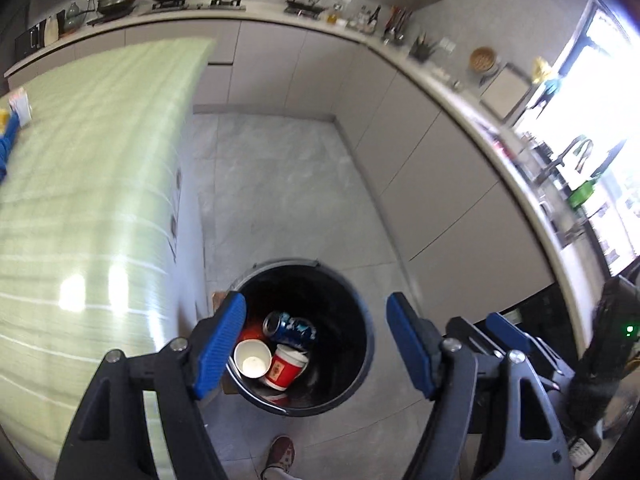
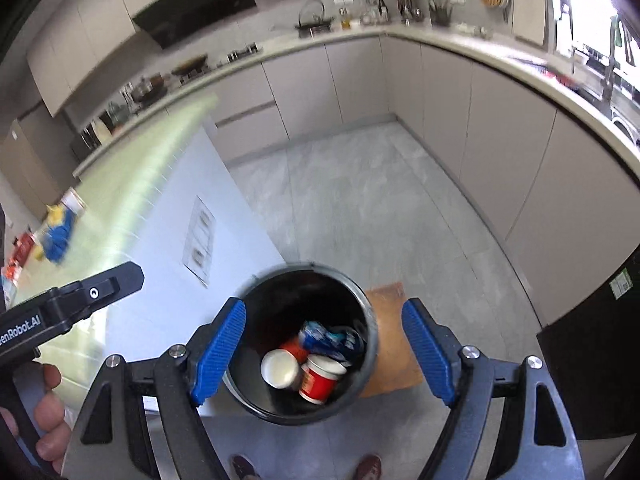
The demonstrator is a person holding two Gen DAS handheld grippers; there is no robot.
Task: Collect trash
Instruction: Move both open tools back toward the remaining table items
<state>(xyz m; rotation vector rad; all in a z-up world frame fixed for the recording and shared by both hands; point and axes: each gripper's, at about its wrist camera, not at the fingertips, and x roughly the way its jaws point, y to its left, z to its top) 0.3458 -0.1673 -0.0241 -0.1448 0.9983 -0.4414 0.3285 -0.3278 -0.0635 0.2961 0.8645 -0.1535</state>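
Two hand-held grippers hang over one black trash bin (image 1: 352, 292) that stands on the grey tiled floor. The left hand-held gripper (image 1: 316, 344) has both blue pads spread wide with nothing between them; the bin's open mouth shows in the gap below its fingertips. The right hand-held gripper (image 2: 324, 350) is likewise wide open and empty, and the same bin (image 2: 360, 300) lies beneath the space between its pads.

Inside the bin, counted from both views: one crushed blue can (image 1: 294, 326), one paper cup lying on its side with its white inside showing (image 1: 251, 358), and one red cup (image 1: 284, 372) with a white rim. In the right wrist view they show as the can (image 2: 328, 338), the white-mouthed cup (image 2: 280, 368) and the red cup (image 2: 320, 380), with a further scrap of red behind them that cannot be made out.

To the left of both grippers runs one desk (image 1: 88, 184) with a pale green top. One brown board (image 2: 394, 344) lies on the floor, just right of the bin under the right gripper's right pad. Two shoes show below the bin
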